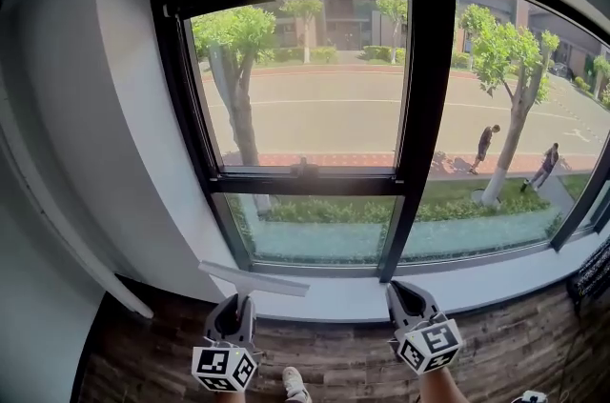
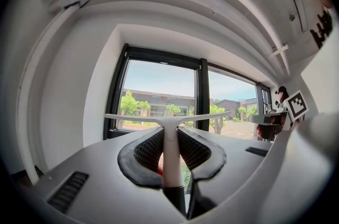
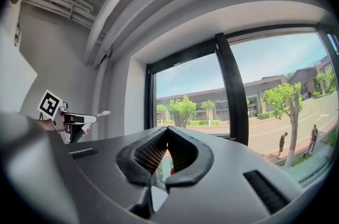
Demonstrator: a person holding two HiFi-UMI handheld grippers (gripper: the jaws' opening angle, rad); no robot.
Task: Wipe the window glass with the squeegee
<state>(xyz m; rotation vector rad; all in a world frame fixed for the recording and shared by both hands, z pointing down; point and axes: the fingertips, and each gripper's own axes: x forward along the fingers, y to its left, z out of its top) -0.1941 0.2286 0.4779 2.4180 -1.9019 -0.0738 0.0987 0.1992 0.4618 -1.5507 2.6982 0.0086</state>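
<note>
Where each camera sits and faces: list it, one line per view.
Head view: on the head, looking down at the window; left gripper, right gripper, a shoe show.
Left gripper view: on that gripper, along jaws shut on the squeegee, facing the window.
Right gripper view: on that gripper, along shut empty jaws, facing the window.
Shared: the window; each gripper view catches the other gripper.

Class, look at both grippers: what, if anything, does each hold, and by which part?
The left gripper holds the squeegee by its handle, just below the blade. The right gripper is shut on nothing.
</note>
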